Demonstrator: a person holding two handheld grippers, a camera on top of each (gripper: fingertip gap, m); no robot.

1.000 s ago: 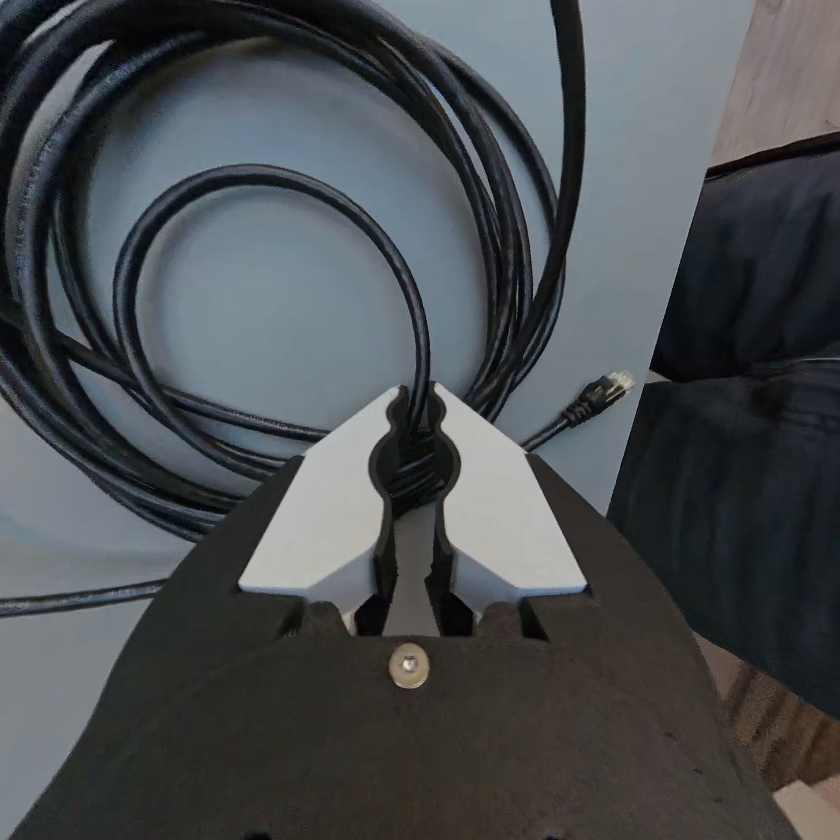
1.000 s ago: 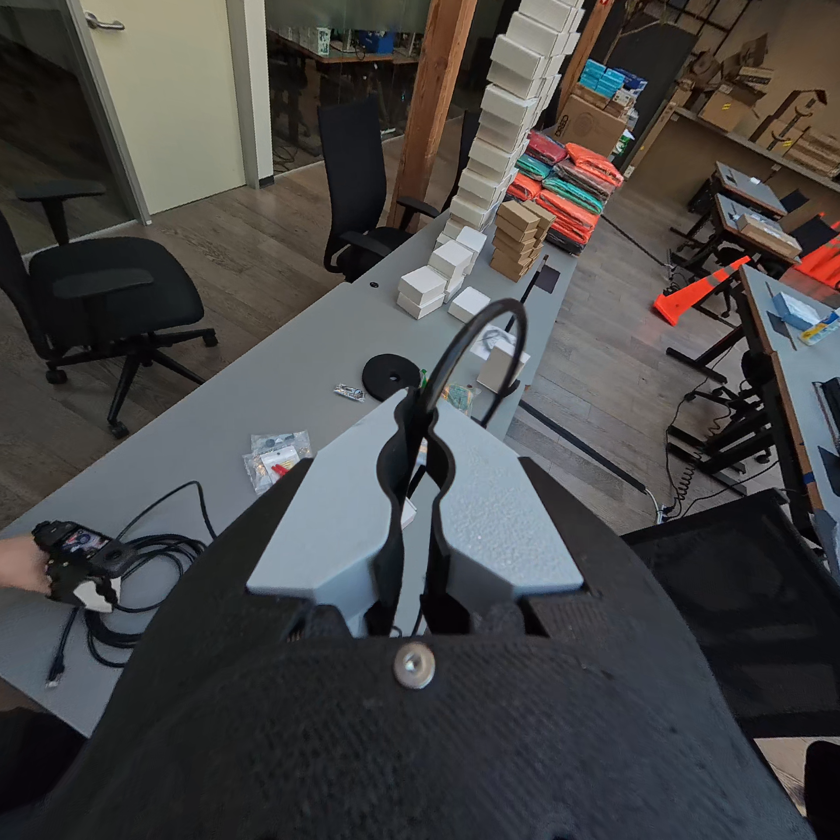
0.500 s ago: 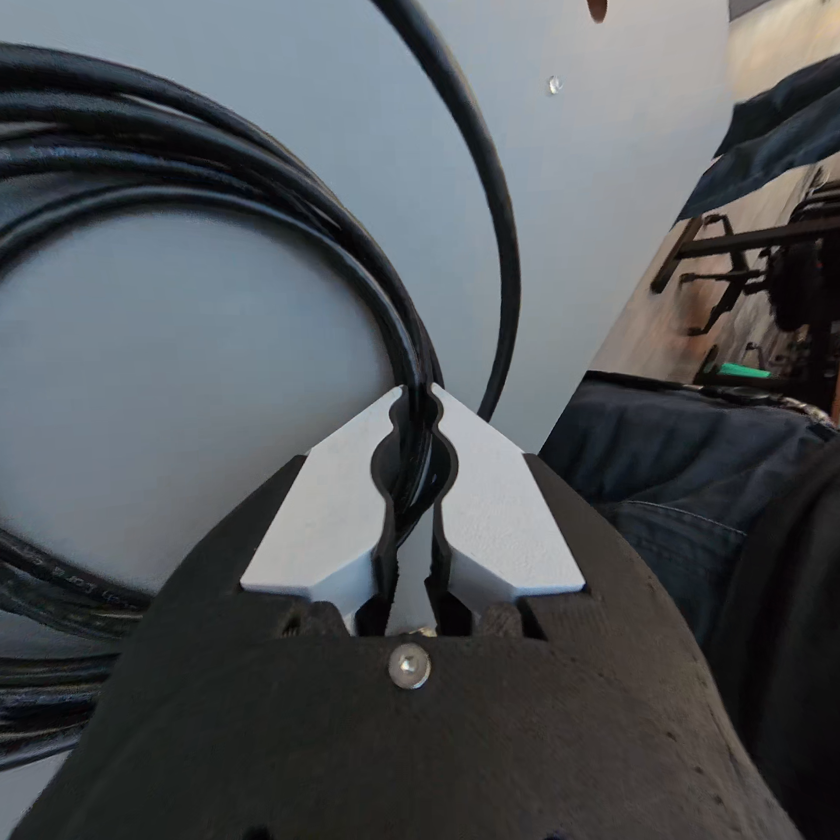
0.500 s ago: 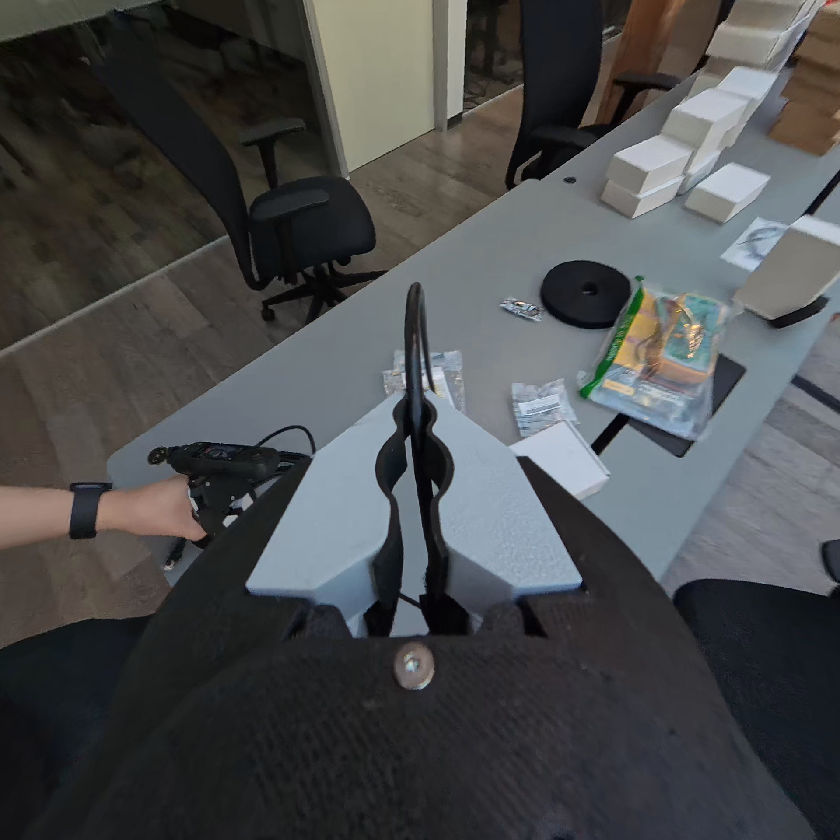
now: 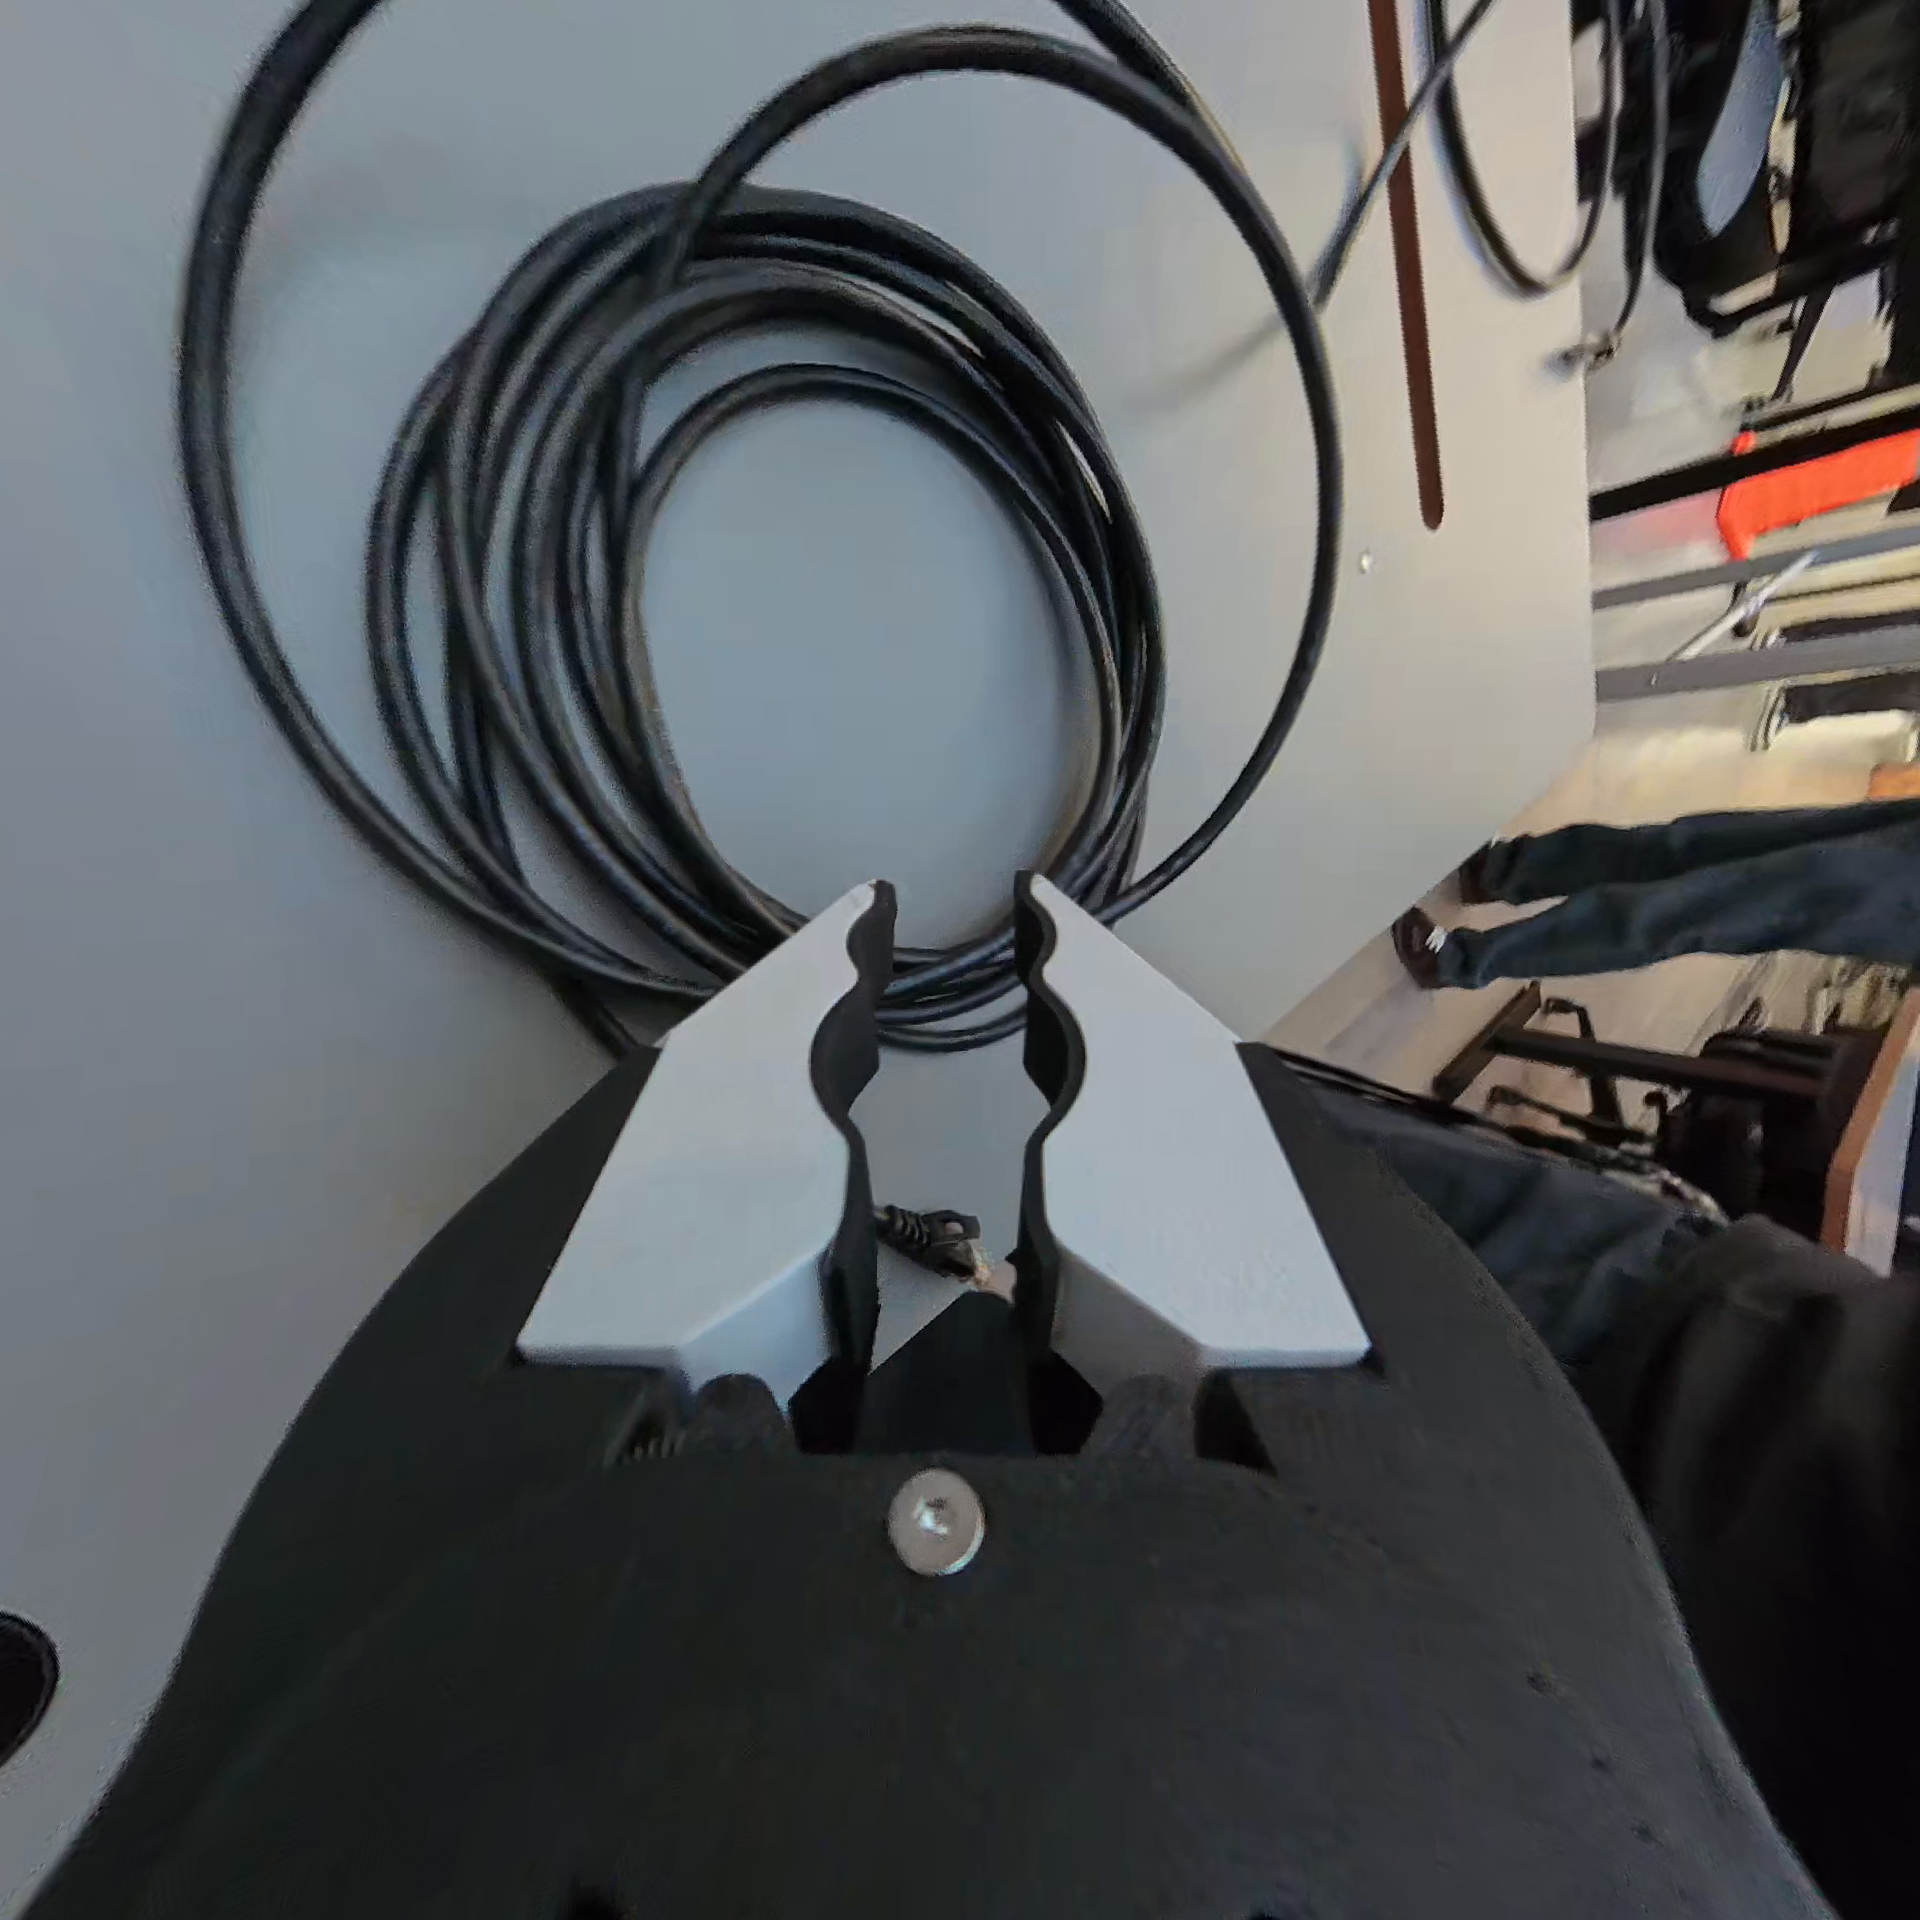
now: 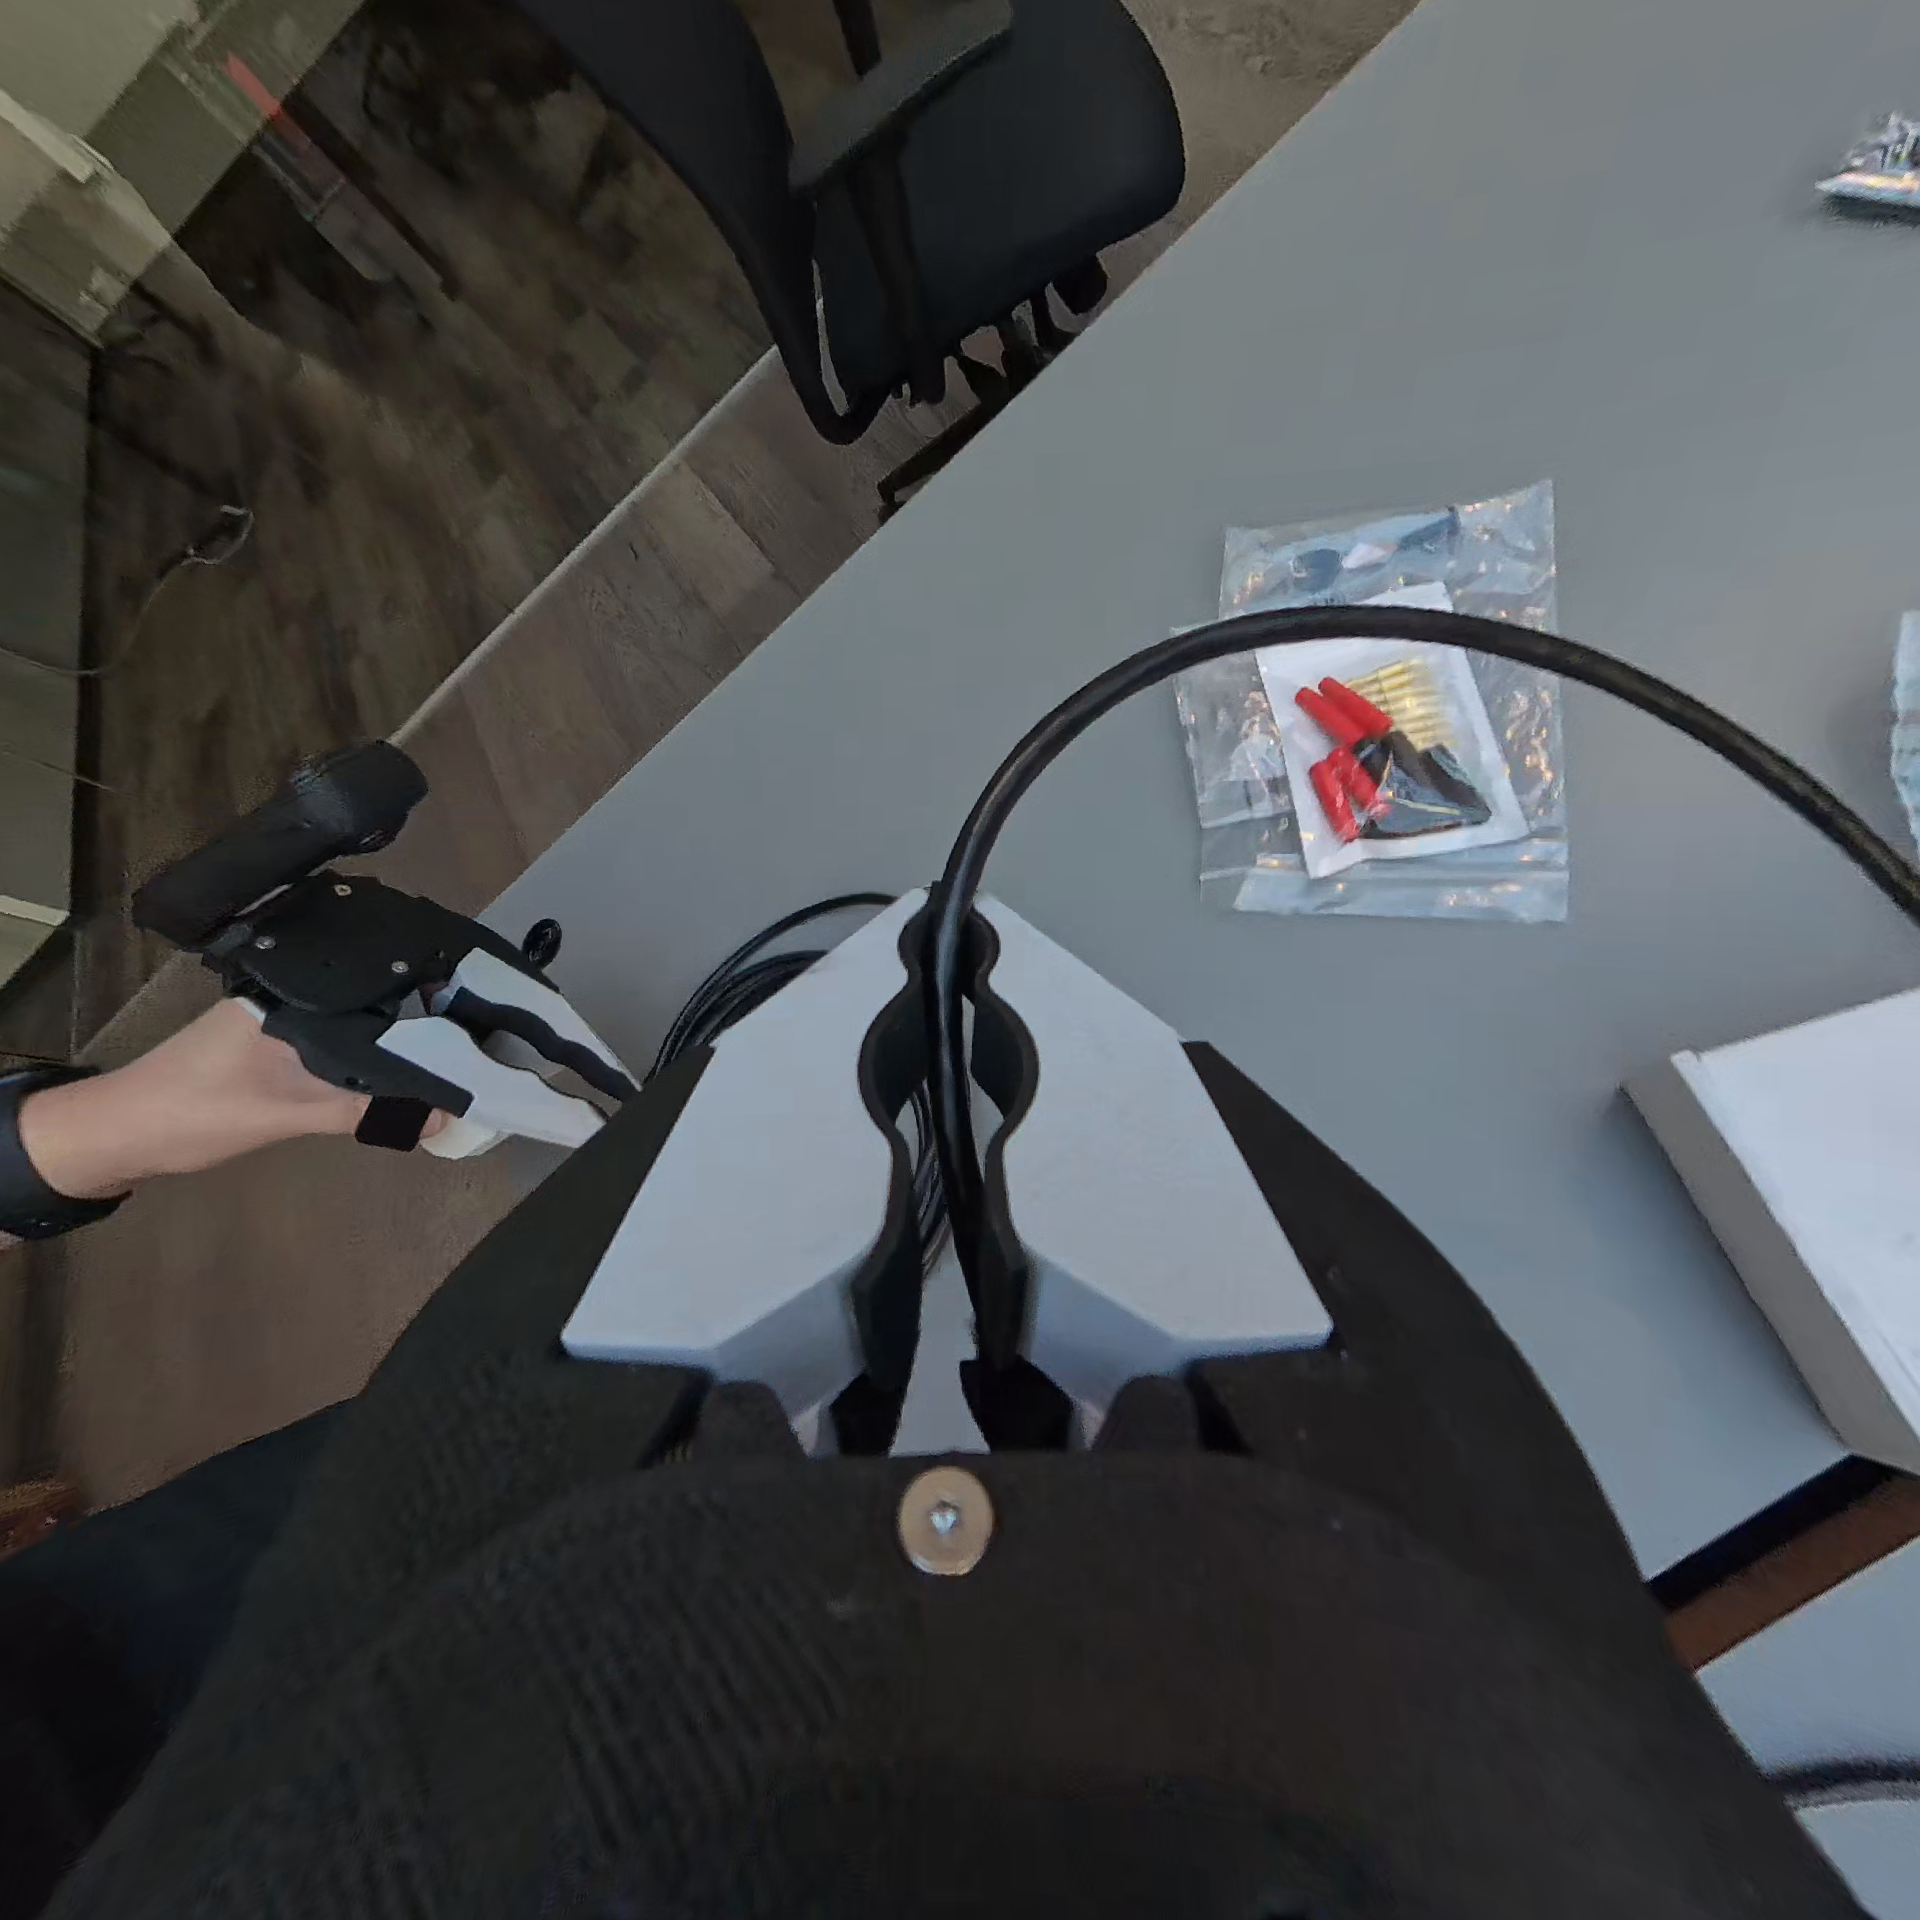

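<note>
A long black cable (image 5: 520, 540) lies coiled in several loops on the grey table (image 5: 156, 935). My left gripper (image 5: 954, 896) is open just above the near side of the coil, holding nothing. The cable's plug end (image 5: 940, 1236) shows between its fingers, lower down. My right gripper (image 6: 948, 920) is shut on a strand of the black cable (image 6: 1351, 623), which arcs up out of the fingertips and off to the right. The left gripper (image 6: 582, 1081) also shows in the right wrist view, held in a hand (image 6: 208, 1091) at the table's near corner over the coil (image 6: 748, 977).
Clear plastic bags of small red and black parts (image 6: 1382, 727) lie on the table beyond my right gripper. A white box (image 6: 1818, 1195) sits at the right. A black office chair (image 6: 935, 208) stands past the table's far edge. Dark-trousered legs (image 5: 1662, 904) show right of the table. The tips of one gripper are about 25 cm away from the tips of the other.
My left gripper has opened and let go of the coil, pulling back so the whole coil shows. My right gripper, still shut on the cable, has come down and closer to the left gripper.
</note>
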